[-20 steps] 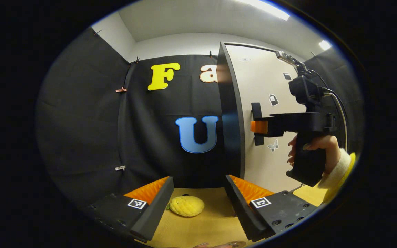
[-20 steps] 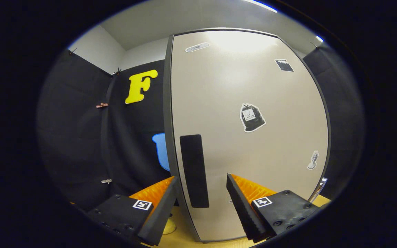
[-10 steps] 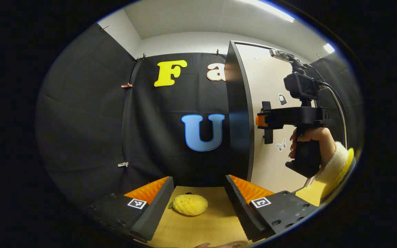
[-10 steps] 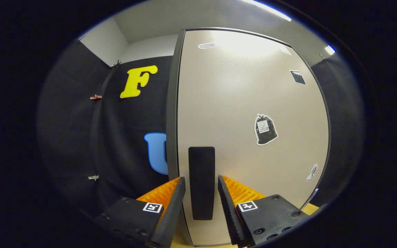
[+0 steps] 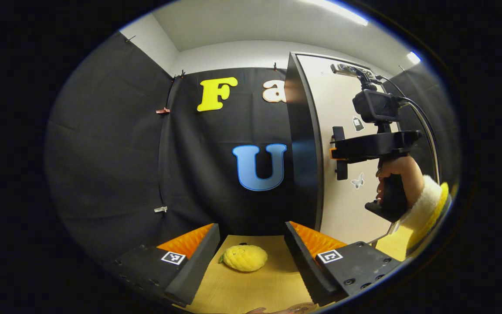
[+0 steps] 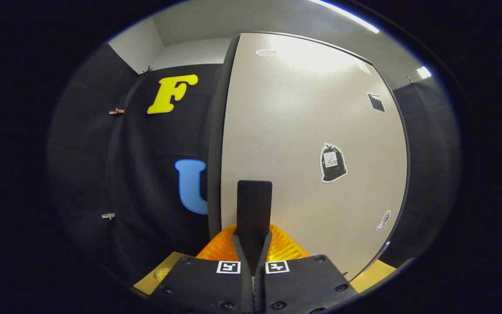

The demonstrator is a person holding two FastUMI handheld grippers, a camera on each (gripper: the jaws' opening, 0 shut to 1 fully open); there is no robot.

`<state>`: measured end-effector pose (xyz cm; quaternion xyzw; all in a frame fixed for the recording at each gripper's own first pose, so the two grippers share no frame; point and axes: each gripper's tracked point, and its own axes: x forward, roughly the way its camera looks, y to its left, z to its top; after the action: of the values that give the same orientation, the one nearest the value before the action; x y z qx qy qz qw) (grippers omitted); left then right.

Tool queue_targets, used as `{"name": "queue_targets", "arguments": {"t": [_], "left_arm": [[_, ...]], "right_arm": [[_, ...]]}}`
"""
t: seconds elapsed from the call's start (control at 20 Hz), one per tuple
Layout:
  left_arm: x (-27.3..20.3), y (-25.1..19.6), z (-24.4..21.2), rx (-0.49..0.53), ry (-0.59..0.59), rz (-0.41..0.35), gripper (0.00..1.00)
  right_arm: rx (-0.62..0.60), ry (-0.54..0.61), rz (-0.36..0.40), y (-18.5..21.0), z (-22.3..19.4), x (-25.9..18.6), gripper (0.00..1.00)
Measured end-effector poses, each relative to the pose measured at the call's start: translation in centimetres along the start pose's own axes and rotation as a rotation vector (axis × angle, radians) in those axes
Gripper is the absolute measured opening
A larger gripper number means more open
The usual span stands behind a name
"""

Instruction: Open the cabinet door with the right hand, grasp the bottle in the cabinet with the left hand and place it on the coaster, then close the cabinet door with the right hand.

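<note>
The cabinet [image 6: 312,144] stands upright on the desk [image 5: 255,288], its pale door [image 6: 303,109] flush against the dark frame, so what it holds is hidden and the bottle's place cannot be told. The door carries a few small stickers, one [image 6: 333,163] at about 3 o'clock from the handle in the right gripper view.

In the right gripper view the right claw [image 6: 253,257] is drawn in tight on the dark upright door handle [image 6: 254,209], both fingers pressing its lower end from either side, with the handle rising out of the grip toward 12 o'clock. The handle sits near the door's left edge, just beside the dark frame. In the left gripper view the same right claw [image 5: 336,152] shows at about 2 o'clock, reaching level across to the handle [image 5: 340,152], with a hand [image 5: 397,179] in a cream sleeve [image 5: 425,205] on its grip below.

The left claw [image 5: 253,257] is spread wide with nothing between its fingers, low over the desk and well apart from the cabinet, whose near edge rises at 1 o'clock from it. A yellow lemon-like plush [image 5: 244,257] lies on the desk between and beyond the fingers, touching neither. A small yellow bit of it [image 6: 162,274] shows at 8 o'clock in the right gripper view.
</note>
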<state>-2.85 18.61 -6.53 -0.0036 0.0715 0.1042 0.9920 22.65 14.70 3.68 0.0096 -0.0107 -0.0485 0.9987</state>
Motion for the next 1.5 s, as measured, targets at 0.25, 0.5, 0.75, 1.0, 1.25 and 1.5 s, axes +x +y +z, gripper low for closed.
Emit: {"name": "queue_targets", "arguments": {"t": [0.25, 0.5, 0.75, 1.0, 1.25, 1.5], "left_arm": [[-0.5, -0.8, 1.0, 0.011, -0.009, -0.021, 0.94], [-2.5, -4.6, 1.5, 0.020, -0.028, -0.080, 0.94], [-3.4, -6.9, 2.0, 0.021, -0.025, -0.124, 0.94], [-4.0, -9.0, 2.3, 0.025, -0.036, -0.165, 0.94], [-3.5, -12.0, 2.8, 0.038, -0.046, -0.257, 0.94], [-3.0, -16.7, 2.9, 0.029, -0.044, -0.407, 0.94]], "right_arm": [[0.015, 0.017, 0.080, -0.2, 0.3, -4.0, 0.06], [0.034, 0.043, 0.151, -1.3, 0.7, -8.0, 0.06], [0.060, 0.061, 0.183, -2.4, 1.2, -10.4, 0.06], [0.056, 0.061, 0.185, -4.5, 1.8, -13.7, 0.06], [0.062, 0.066, 0.141, -7.7, 1.8, -16.2, 0.06], [0.071, 0.066, 0.049, -11.6, 2.0, -18.4, 0.06]]}}
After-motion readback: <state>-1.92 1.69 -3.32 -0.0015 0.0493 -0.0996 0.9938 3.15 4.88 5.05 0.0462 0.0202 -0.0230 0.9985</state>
